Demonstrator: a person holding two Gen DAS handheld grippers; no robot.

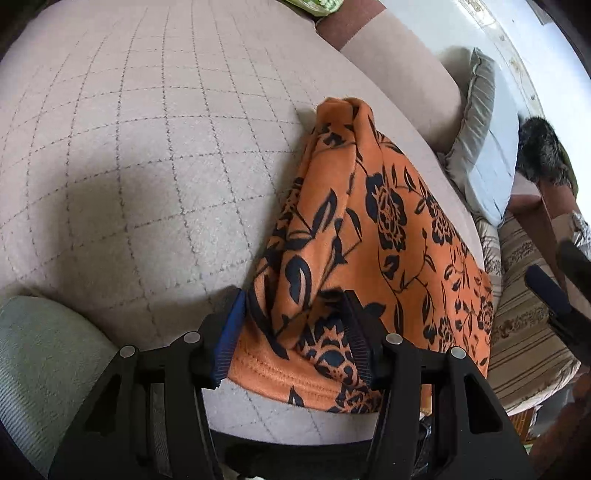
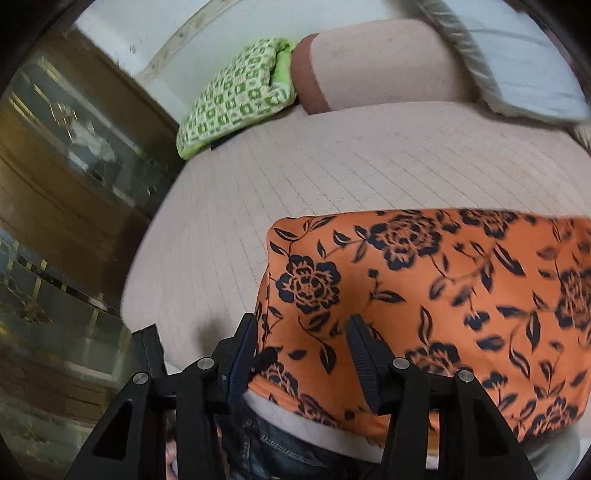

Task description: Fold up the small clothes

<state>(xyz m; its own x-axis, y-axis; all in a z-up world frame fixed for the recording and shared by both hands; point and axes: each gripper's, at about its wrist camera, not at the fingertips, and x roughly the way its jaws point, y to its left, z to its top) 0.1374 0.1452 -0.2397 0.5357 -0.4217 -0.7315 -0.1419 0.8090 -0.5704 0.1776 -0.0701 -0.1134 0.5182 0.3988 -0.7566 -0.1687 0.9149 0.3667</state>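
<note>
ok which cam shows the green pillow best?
Right wrist. The green pillow is whole there, checked pattern clear, lying at the far edge of the sofa beside the armrest. The left wrist view catches only a sliver of it at the top edge.

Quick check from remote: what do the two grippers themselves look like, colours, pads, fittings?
Both match. The left gripper and right gripper have black angular linkage frames with triangular cut-outs and round silver pivot pins. Each finger carries a ribbed pad: one looks blue, the other near black. No cables, markings or sleeves show.
</note>
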